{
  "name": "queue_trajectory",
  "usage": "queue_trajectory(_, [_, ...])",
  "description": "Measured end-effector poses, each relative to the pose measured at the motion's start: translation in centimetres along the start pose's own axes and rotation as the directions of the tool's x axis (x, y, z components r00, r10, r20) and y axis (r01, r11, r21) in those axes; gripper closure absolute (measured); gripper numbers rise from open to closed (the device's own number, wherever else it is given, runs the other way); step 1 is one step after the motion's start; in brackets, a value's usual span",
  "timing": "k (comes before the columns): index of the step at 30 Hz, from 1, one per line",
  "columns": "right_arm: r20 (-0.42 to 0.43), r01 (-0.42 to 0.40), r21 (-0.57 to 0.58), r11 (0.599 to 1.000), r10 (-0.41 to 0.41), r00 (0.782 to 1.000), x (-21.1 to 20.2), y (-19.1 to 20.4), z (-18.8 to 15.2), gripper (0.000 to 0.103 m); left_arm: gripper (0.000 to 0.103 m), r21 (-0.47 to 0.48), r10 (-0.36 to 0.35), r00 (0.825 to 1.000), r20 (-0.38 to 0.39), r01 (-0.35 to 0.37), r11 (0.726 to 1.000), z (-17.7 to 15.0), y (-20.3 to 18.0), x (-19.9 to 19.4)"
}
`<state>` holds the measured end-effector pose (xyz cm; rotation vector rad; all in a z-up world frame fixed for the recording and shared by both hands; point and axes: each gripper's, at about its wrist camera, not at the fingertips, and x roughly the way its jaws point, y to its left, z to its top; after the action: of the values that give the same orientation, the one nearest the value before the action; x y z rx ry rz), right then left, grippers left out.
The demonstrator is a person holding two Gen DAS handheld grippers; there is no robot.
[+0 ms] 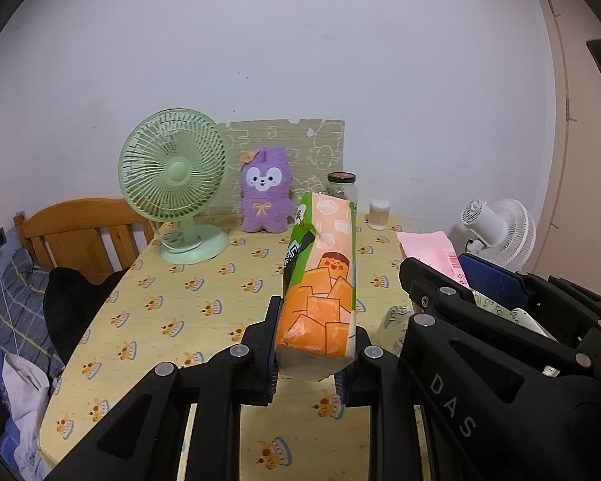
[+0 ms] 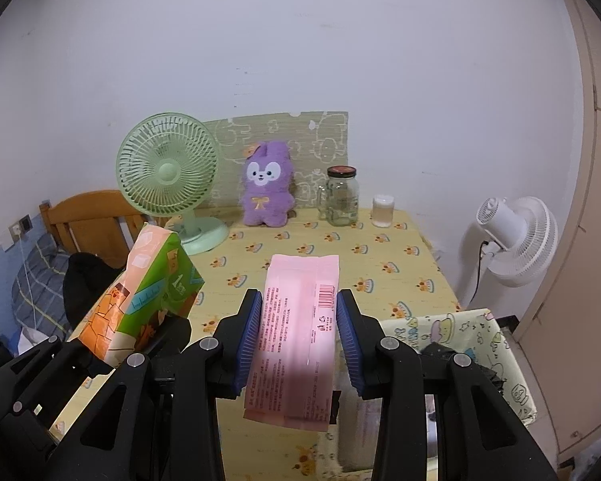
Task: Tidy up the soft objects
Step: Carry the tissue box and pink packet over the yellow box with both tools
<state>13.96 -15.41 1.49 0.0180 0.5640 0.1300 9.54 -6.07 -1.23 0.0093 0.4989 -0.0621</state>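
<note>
My left gripper [image 1: 314,344] is shut on the lower end of an orange and green soft tissue pack [image 1: 320,280], which stands up above the yellow tablecloth [image 1: 204,280]. The right wrist view shows that same pack [image 2: 148,292] at lower left. My right gripper [image 2: 296,320] is shut on a pink soft pack [image 2: 296,332], its blue pads [image 2: 252,328] pressing both sides. From the left wrist view, the pink pack [image 1: 424,248] sticks up at the right. A purple plush rabbit [image 2: 266,188] sits upright at the back of the table.
A green desk fan [image 2: 166,176] stands at the back left. A glass jar [image 2: 342,196] and a small swab container [image 2: 382,210] stand at the back right. A pale patterned fabric bin [image 2: 472,344] sits beside the table's right edge, a white fan [image 2: 517,236] beyond it. A wooden headboard [image 1: 80,232] and dark clothing [image 1: 76,304] lie left.
</note>
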Motion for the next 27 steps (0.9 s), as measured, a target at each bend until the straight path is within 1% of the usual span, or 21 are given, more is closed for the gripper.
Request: queue_trajectory(27, [0.007,0.093,0.045,0.995,-0.094,0.996,-0.4,-7.1,-0.6,0.062,0.083,0.045,-0.097,0.995,-0.004,0.097,0.994,0.4,-6.9,2.0])
